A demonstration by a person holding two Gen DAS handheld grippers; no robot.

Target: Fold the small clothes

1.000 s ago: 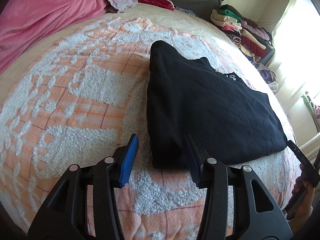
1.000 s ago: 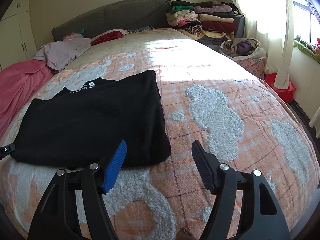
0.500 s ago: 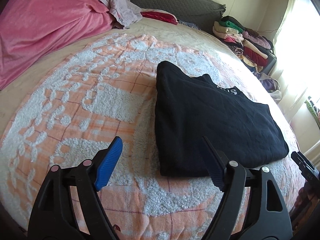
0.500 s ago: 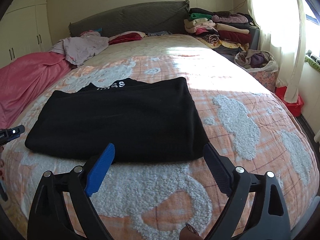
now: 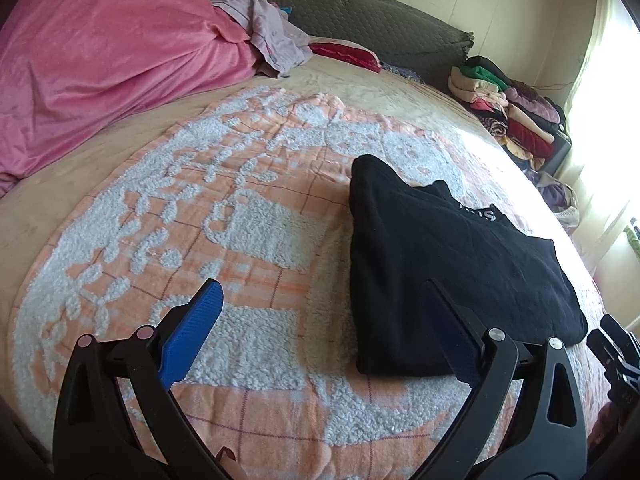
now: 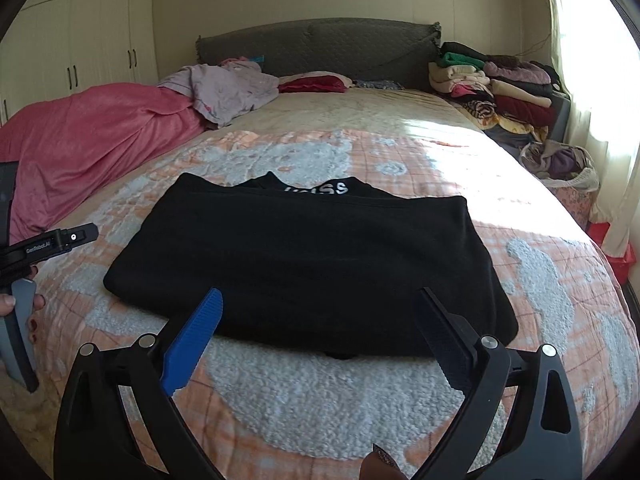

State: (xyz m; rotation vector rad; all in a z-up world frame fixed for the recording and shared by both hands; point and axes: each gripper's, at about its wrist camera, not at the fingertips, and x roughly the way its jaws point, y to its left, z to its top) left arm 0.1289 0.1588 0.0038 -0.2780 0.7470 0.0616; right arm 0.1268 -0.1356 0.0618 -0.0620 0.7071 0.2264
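A black garment (image 5: 448,264) with white lettering lies folded flat on the orange-and-white bedspread (image 5: 224,216). It also shows in the right wrist view (image 6: 312,264). My left gripper (image 5: 322,300) is open and empty, held above the bedspread at the garment's near left corner. My right gripper (image 6: 320,308) is open and empty, held above the garment's near edge. Neither touches the cloth. The left gripper's body (image 6: 48,244) shows at the left edge of the right wrist view.
A pink blanket (image 5: 100,60) is heaped at the far left. Lilac clothes (image 6: 224,84) and a red item (image 6: 312,82) lie near the grey headboard (image 6: 320,46). Folded clothes (image 6: 500,84) are stacked at the far right, with a bag of clothes (image 6: 564,164) beside the bed.
Both grippers have opened wider and pulled back and up from the garment's near edge. The garment lies as before.
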